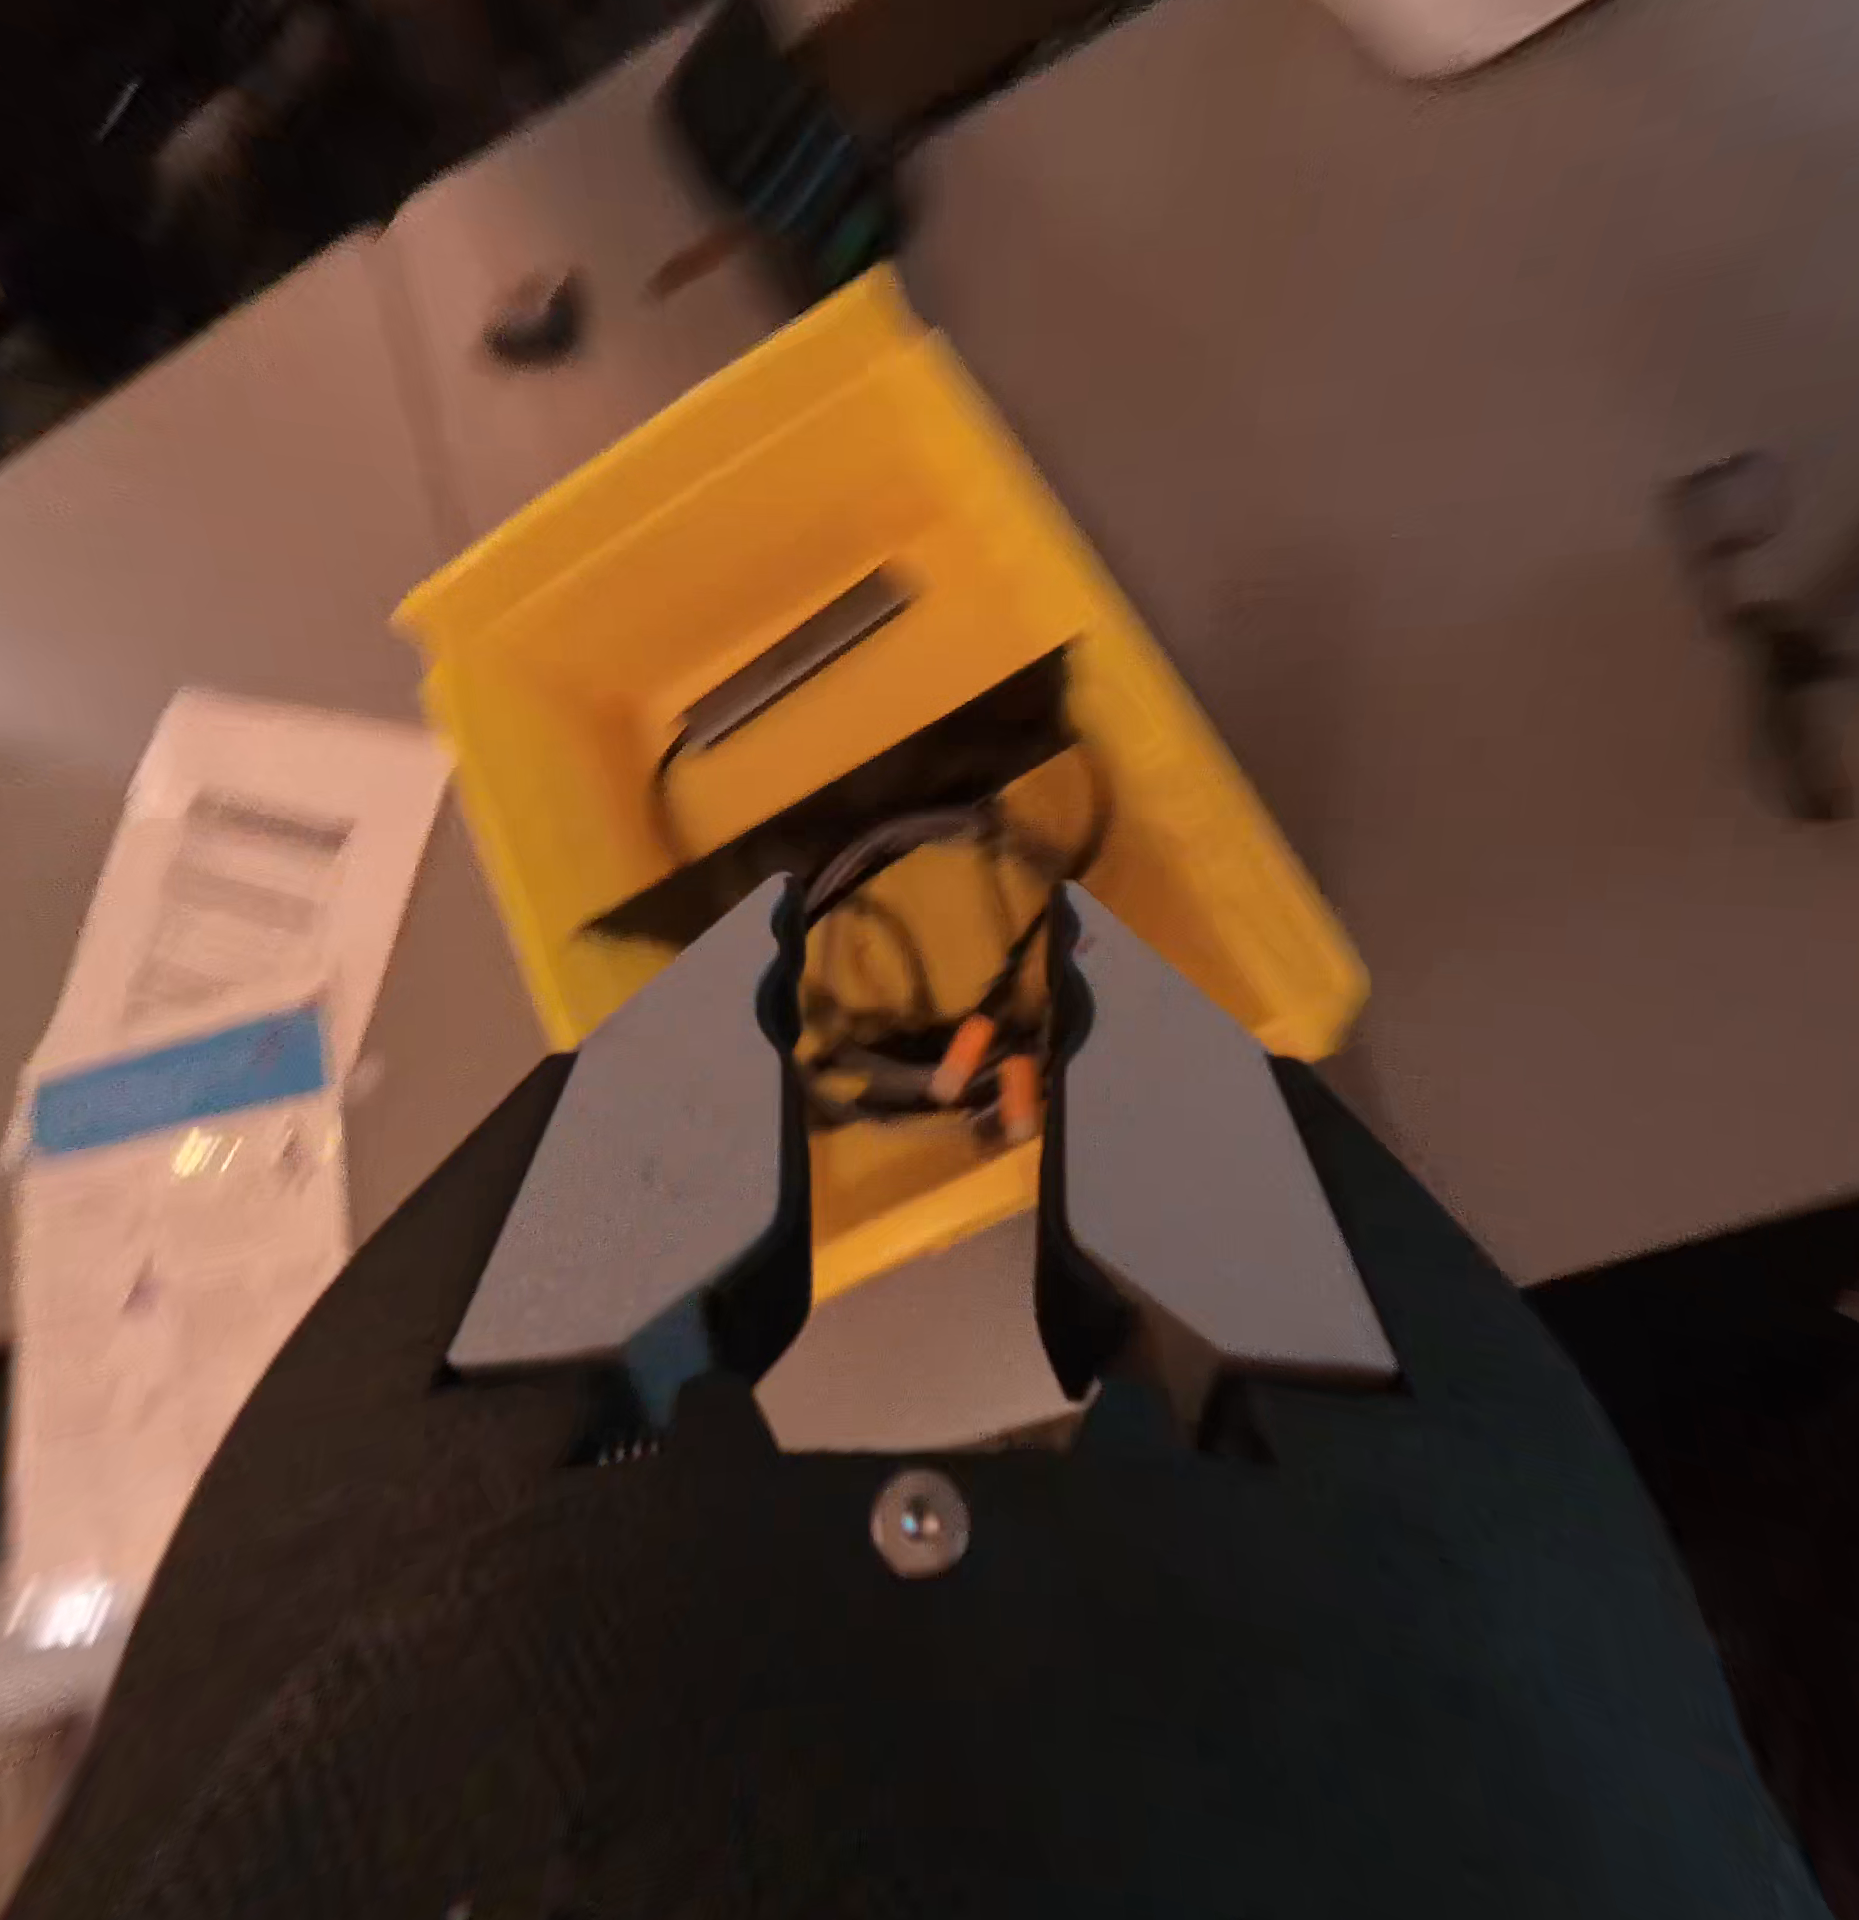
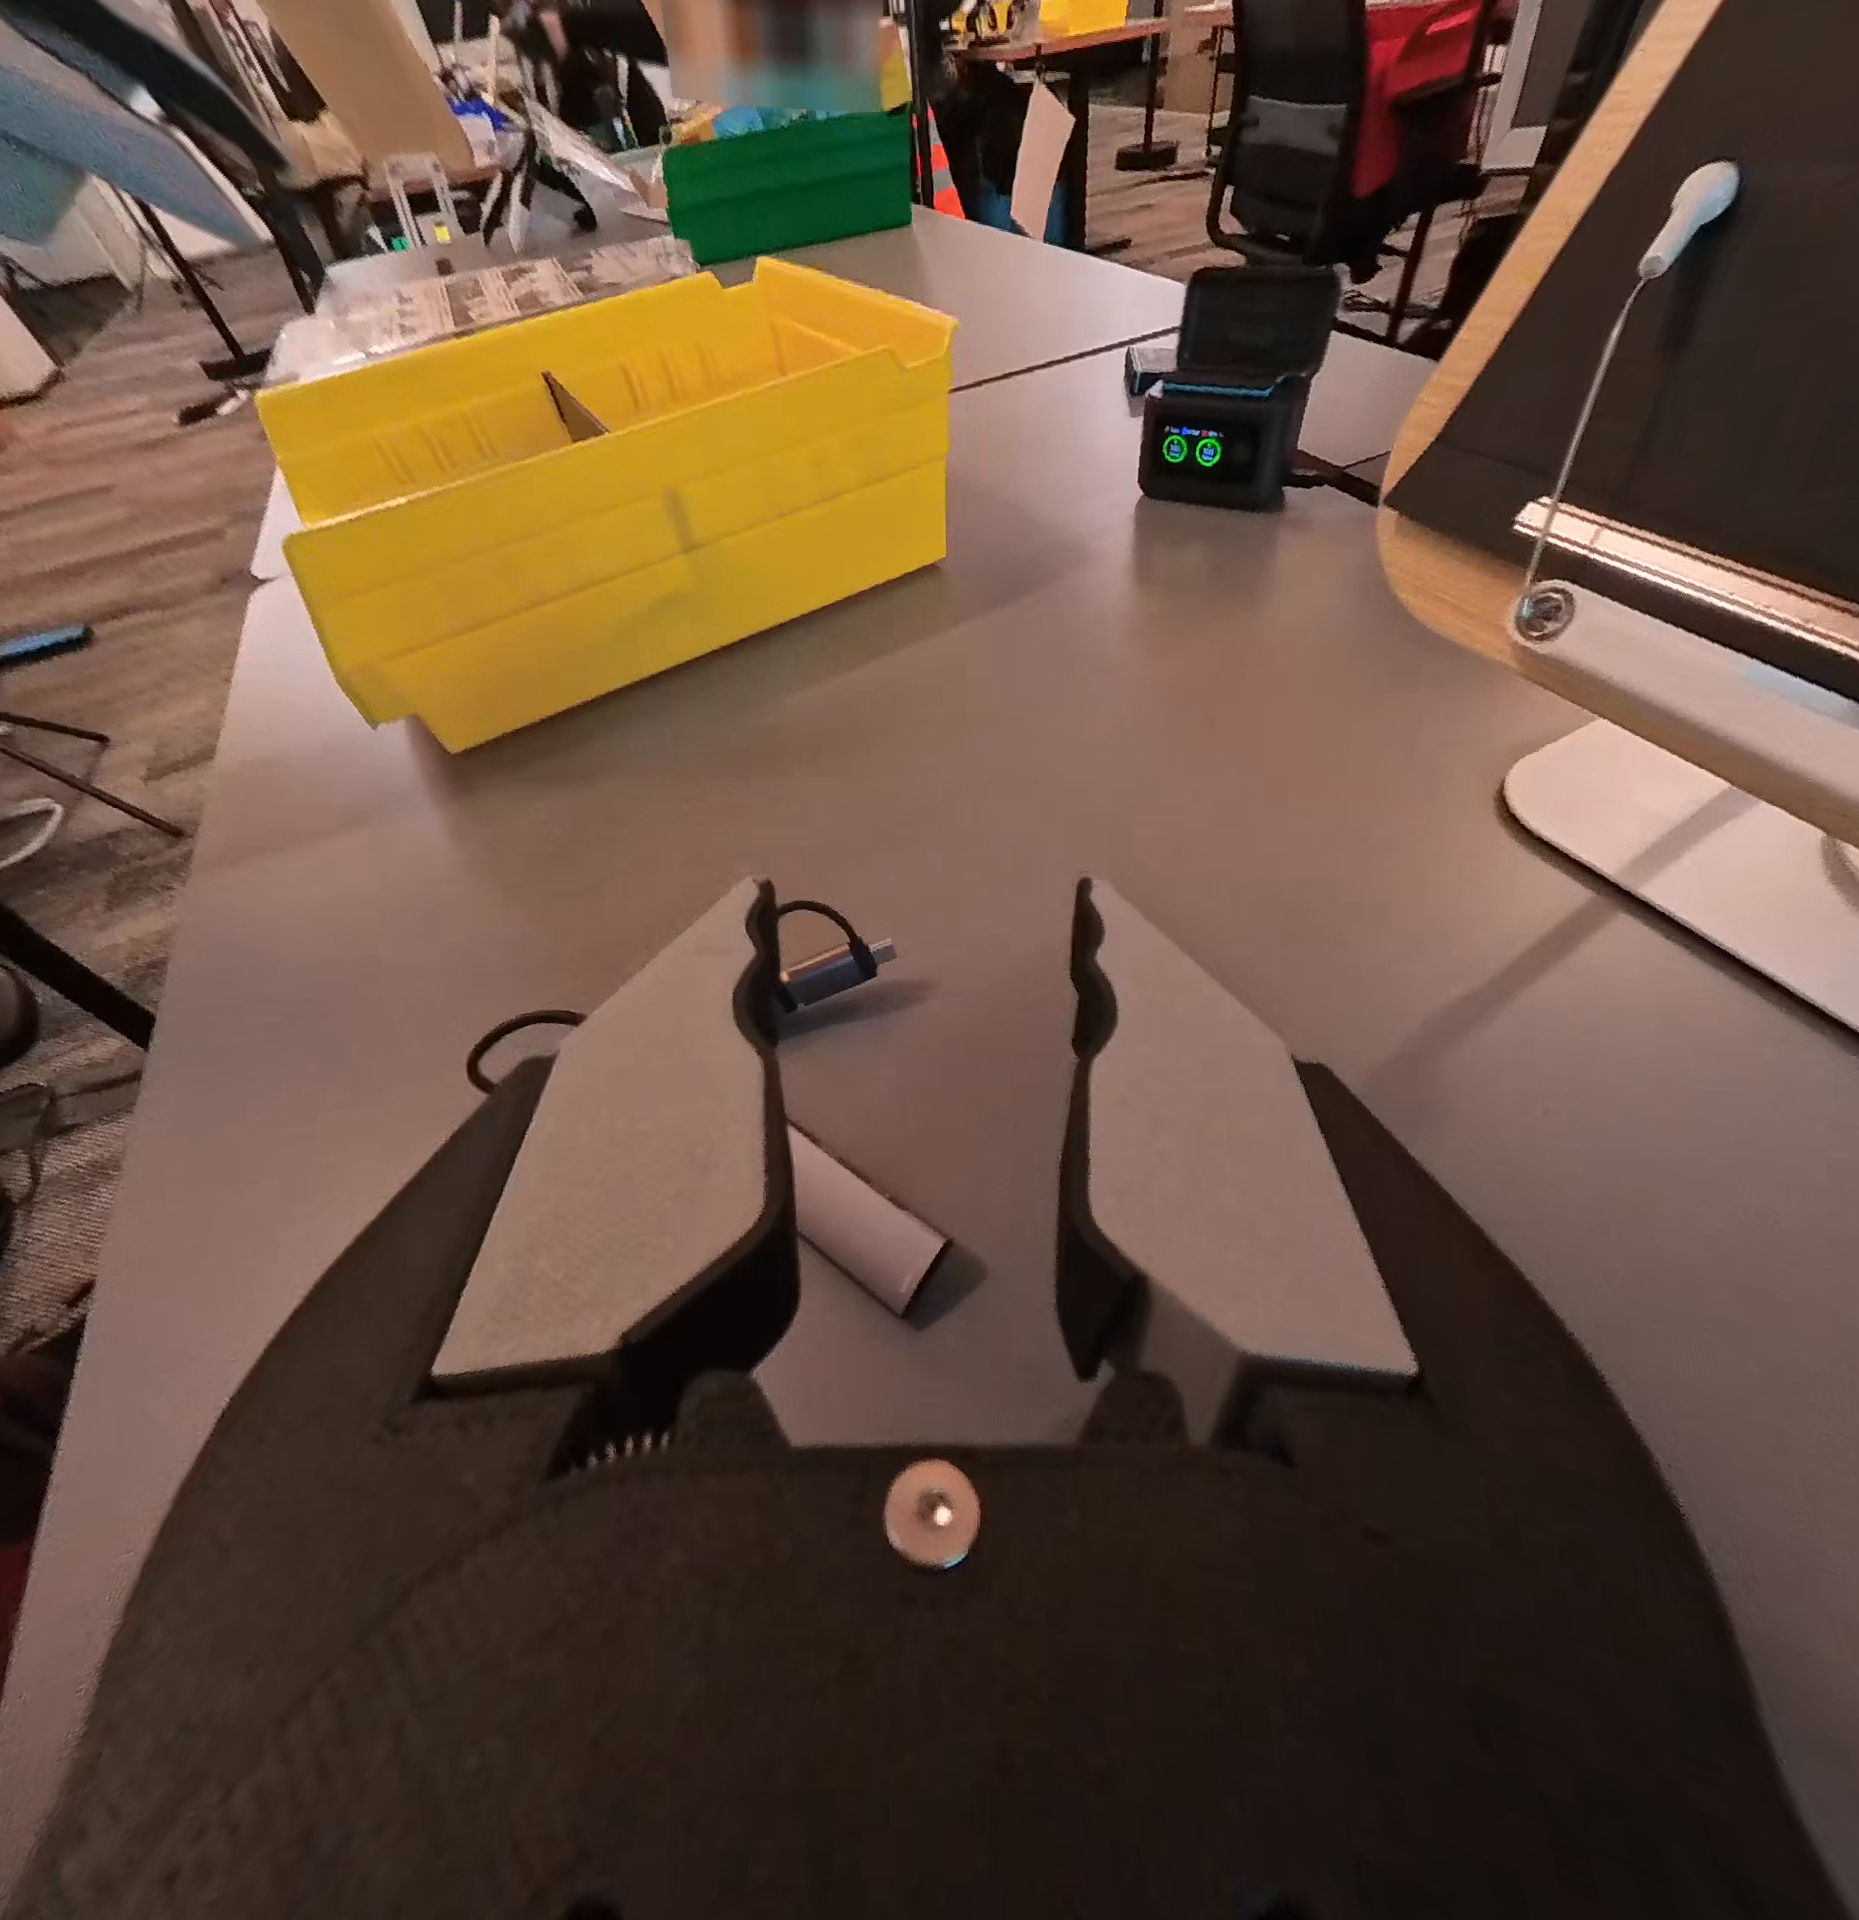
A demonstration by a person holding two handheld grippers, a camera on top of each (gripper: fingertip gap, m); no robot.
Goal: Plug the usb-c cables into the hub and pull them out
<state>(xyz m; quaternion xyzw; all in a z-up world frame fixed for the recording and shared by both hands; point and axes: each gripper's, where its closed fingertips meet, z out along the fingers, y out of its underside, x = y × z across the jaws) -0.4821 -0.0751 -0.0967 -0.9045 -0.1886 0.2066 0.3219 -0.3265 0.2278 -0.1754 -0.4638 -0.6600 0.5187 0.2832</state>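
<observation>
On the grey desk (image 2: pixel 1164 727), well beyond the right hand-held gripper (image 2: pixel 920 935), stood a yellow parts bin (image 2: pixel 613 582) with a cardboard divider, likely kept there as storage for the cables. The left hand-held gripper (image 1: pixel 920 935) hung over that yellow parts bin (image 1: pixel 759 582), its jaws parted wide around nothing, seemingly reaching for the tangle of dark cables (image 1: pixel 904 1049) with orange-tipped plugs lying in the near compartment. That view was blurred, so which cable it aimed at I could not tell. The right hand-held gripper was likewise spread wide and empty, low over the desk. Just ahead of it lay the silver hub (image 2: pixel 868 1236), partly hidden by the left finger, with its short black lead curling to a small connector (image 2: pixel 837 971) beside that fingertip. Nothing appeared plugged in yet; the hub probably lay flat so it could be pinned for insertion.
</observation>
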